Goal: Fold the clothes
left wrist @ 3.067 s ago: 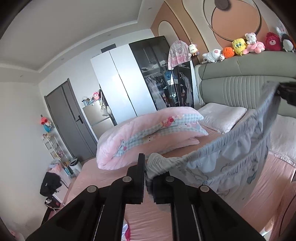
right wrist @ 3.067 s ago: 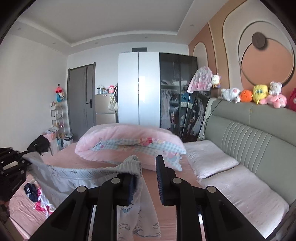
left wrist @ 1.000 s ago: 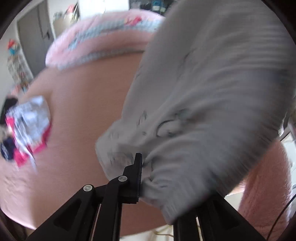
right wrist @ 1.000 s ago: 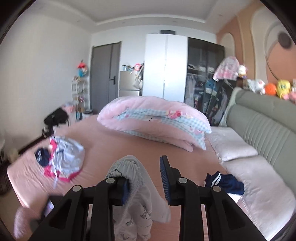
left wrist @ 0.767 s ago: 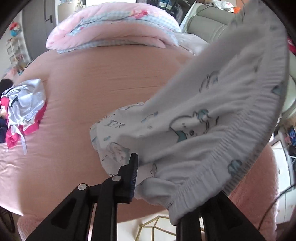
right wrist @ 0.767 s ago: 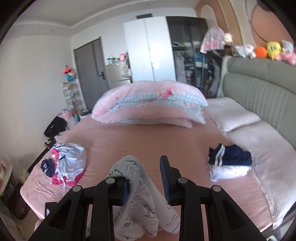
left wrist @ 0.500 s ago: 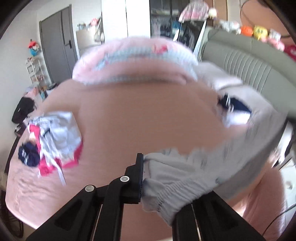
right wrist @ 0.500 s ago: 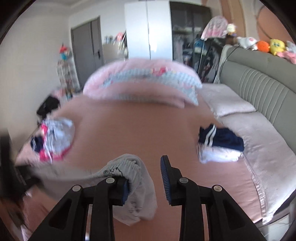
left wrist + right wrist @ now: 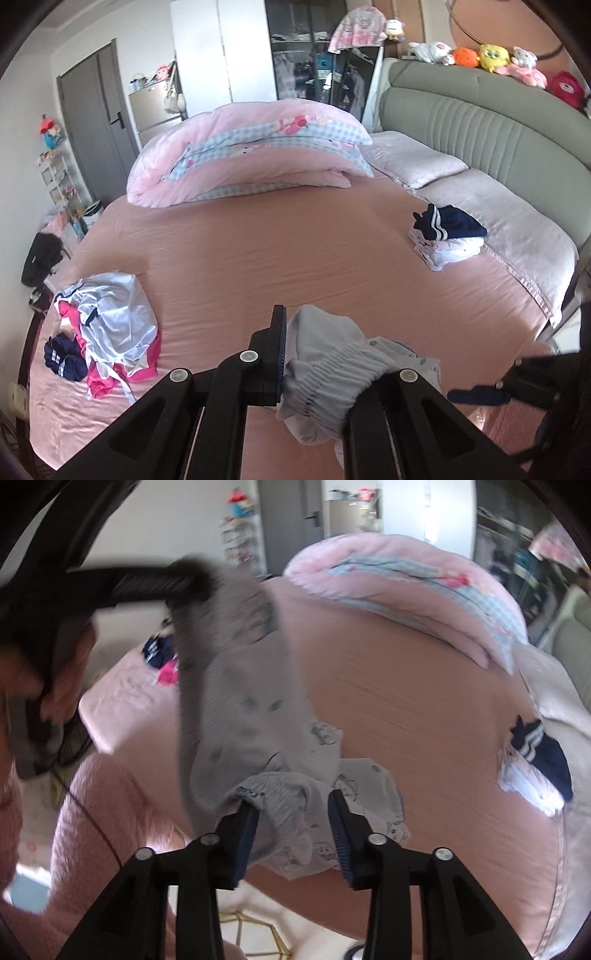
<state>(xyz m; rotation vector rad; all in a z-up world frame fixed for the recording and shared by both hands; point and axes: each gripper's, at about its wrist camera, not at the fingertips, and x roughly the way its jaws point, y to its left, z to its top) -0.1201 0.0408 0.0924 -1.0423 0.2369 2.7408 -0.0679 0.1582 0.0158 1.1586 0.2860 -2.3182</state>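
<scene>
- A pale grey printed garment with an elastic waistband [image 9: 332, 369] hangs between my two grippers above the near edge of the pink bed [image 9: 258, 251].
- My left gripper [image 9: 328, 354] has a bunched end of that waistband wedged between its fingers, which stand only as far apart as the wad of cloth.
- My right gripper [image 9: 291, 812] shows a visible gap between its fingers, with gathered waistband lying in that gap. The cloth touches the left pad, but I cannot tell if it is truly pinched.
- In the right wrist view, the cloth's long axis runs up and leftward from the right gripper to the left one, seen blurred at the top left.
- The rest of the garment sags below that line, toward the near edge of the bed.
- On the bed, a folded stack topped by a navy striped piece [image 9: 448, 230] sits by the headboard side, and a loose heap of white, pink and navy clothes [image 9: 99, 332] lies on the opposite side.
- My judgement: both ends sit equally close to a gripper, so what matters next is holding the waistband line level over the bed's bare middle.
</scene>
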